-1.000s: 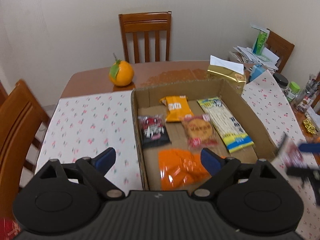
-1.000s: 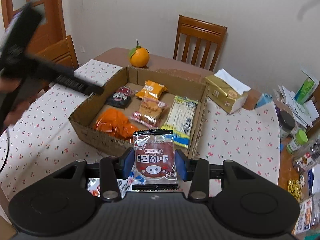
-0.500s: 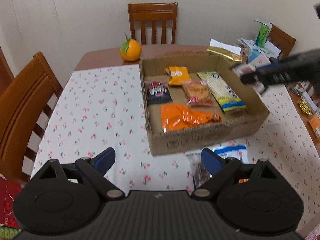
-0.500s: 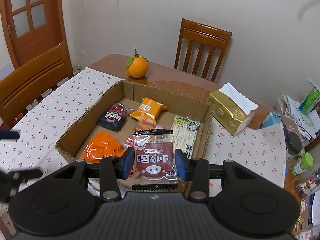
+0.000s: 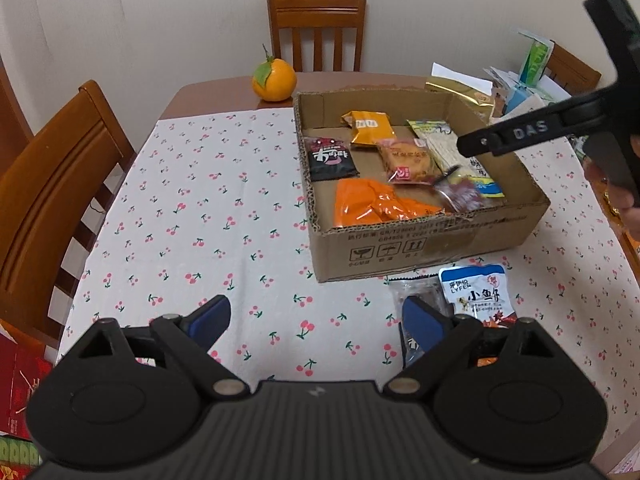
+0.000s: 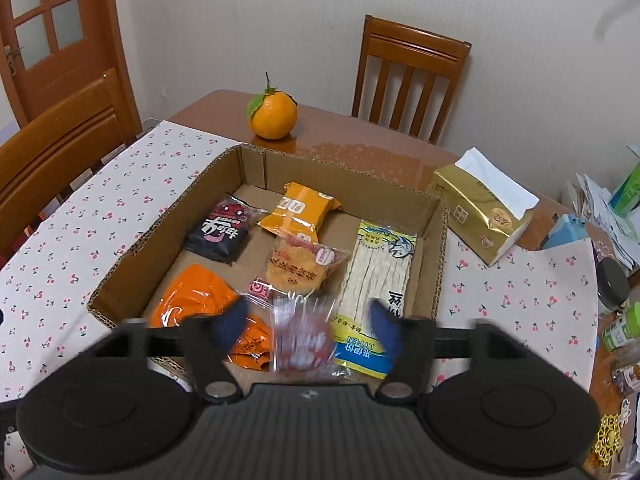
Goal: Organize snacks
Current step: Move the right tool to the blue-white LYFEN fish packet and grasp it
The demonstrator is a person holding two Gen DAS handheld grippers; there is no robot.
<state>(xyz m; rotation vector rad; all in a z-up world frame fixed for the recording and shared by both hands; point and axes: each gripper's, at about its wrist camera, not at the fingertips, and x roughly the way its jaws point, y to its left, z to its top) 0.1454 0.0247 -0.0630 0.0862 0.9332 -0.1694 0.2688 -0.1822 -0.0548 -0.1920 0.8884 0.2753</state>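
A cardboard box (image 5: 420, 240) (image 6: 132, 268) on the table holds several snack packs. My right gripper (image 6: 308, 320) is open above the box's near end. A red snack pack (image 6: 304, 340), blurred, is loose between its fingers and dropping; in the left wrist view it (image 5: 460, 194) sits at the box's front right under the right gripper's arm (image 5: 520, 134). My left gripper (image 5: 316, 320) is open and empty above the tablecloth in front of the box. A blue-white fish snack pack (image 5: 478, 294) and a clear dark pack (image 5: 416, 288) lie by its right finger.
An orange (image 5: 274, 80) (image 6: 273, 115) stands behind the box. A gold tissue pack (image 6: 484, 204) lies to the box's right. Jars and papers (image 6: 616, 280) crowd the right edge. Wooden chairs (image 5: 52, 184) (image 5: 316, 30) stand left and behind.
My right gripper moved over the box and opened, letting go of the red snack pack. My left gripper pulled back from the box toward the table's front.
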